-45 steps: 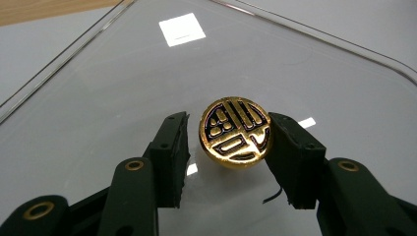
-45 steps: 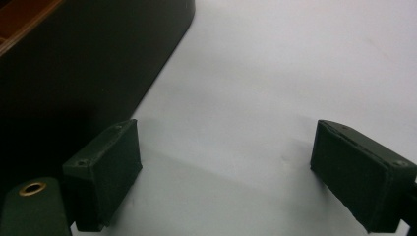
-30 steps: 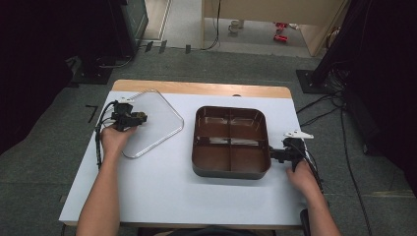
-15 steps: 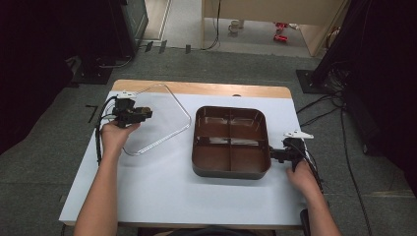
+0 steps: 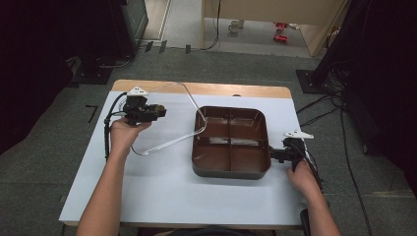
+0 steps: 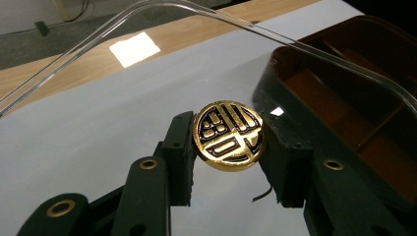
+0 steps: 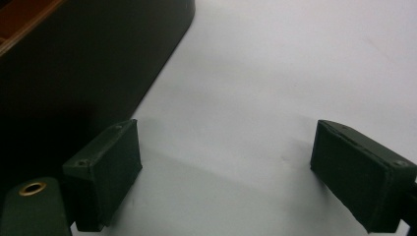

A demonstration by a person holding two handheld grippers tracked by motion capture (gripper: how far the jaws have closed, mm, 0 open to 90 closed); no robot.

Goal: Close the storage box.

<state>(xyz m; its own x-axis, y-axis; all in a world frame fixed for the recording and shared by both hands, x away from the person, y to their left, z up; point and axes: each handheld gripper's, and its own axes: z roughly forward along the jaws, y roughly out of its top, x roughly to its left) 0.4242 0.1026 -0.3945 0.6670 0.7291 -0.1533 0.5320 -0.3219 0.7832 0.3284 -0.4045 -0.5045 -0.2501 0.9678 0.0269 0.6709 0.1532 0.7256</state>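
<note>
Our left hand-held gripper (image 6: 227,147) is clenched on the gold knob (image 6: 229,135) of the clear lid (image 5: 169,115), tilted against the brown tray (image 5: 231,169); it could slip and drop. Our right hand-held gripper (image 7: 231,172) rests released on the desk (image 5: 162,182).

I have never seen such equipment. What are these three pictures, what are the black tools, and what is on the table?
A person sits at a white table and holds a hand tool with two black fingers in each hand. One picture looks down from above; the other two come from cameras on the tools. The left gripper is shut on a gold knob of a clear lid, tilted beside a brown tray with four compartments. The right gripper is open over the table, beside the tray's right edge.
</note>
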